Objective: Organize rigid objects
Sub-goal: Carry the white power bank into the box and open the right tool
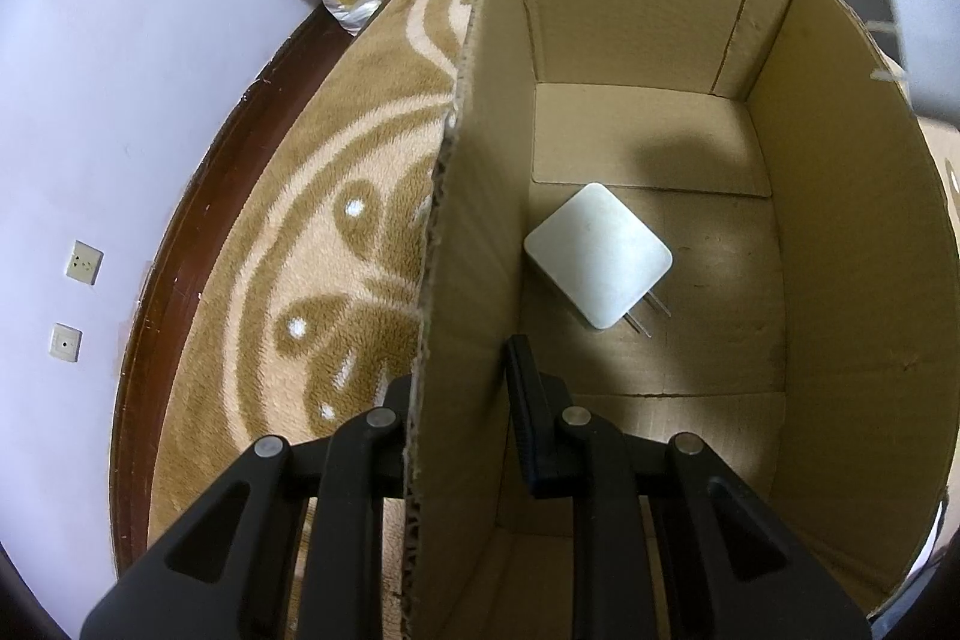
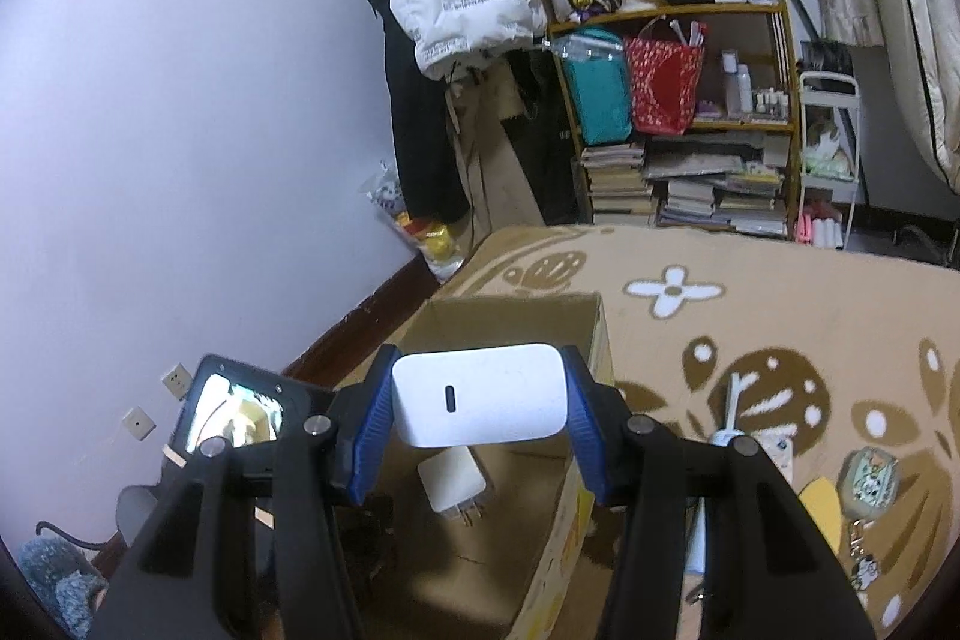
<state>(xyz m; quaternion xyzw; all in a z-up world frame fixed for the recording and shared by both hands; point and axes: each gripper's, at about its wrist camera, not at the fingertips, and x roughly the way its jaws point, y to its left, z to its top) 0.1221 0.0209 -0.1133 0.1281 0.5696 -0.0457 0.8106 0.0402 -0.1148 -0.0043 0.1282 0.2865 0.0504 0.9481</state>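
Note:
An open cardboard box (image 1: 840, 232) stands on a patterned blanket; it also shows in the right wrist view (image 2: 540, 316). A white plug charger (image 1: 599, 261) lies flat on the box floor, prongs toward me; it also shows in the right wrist view (image 2: 451, 483). My left gripper (image 1: 461, 388) straddles the box's left wall, one finger outside and one inside, shut on the wall. My right gripper (image 2: 479, 403) is shut on a second white charger (image 2: 480, 394), held above the box opening.
A tan and cream blanket (image 1: 336, 244) covers the bed. Small items lie on the blanket right of the box: a white stick-shaped item (image 2: 729, 418), a keychain case (image 2: 867, 478) and a yellow piece (image 2: 822, 505). A shelf (image 2: 678, 112) stands behind, a wall (image 2: 180, 130) on the left.

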